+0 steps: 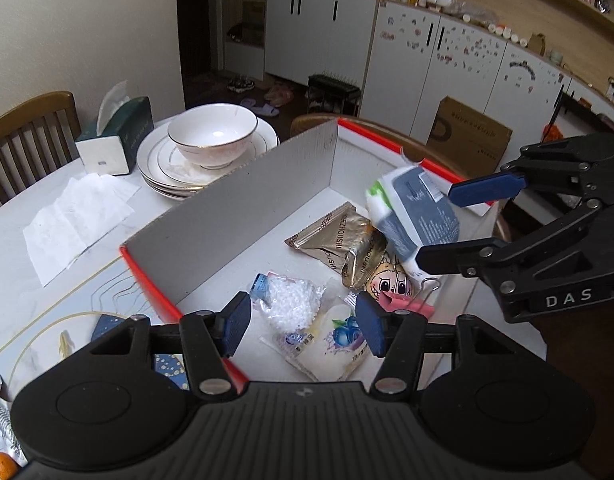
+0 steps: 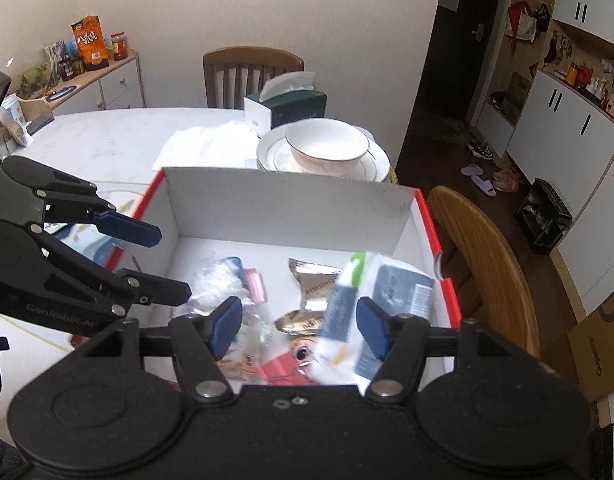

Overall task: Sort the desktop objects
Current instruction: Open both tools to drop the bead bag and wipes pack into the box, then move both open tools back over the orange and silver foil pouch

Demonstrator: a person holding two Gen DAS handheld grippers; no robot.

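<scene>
Left tongs (image 1: 303, 330): one, sitting spread above the near end of the red-edged cardboard box (image 1: 231, 216), gripping nothing.

Right tongs (image 1: 437, 226): one, likewise gaping wide at the box's right rim, nothing between its pads.

Box contents, lying near to far: one blueberry-print sachet (image 1: 341, 340); one bag of white beads (image 1: 289, 300); one pink binder clip (image 1: 407, 304); one cartoon-face item (image 1: 389, 282); two gold snack packets (image 1: 339, 240).

Wet-wipe pack (image 1: 415, 216): one, motion-blurred, tilting against the box's right side, long axis running near-to-far, green-marked end pointing away.

Tabletop (image 1: 11, 232) beyond: one crumpled tissue (image 1: 77, 220), one plate stack (image 1: 163, 164) carrying one bowl (image 1: 213, 132), one tissue box (image 1: 117, 136).
</scene>
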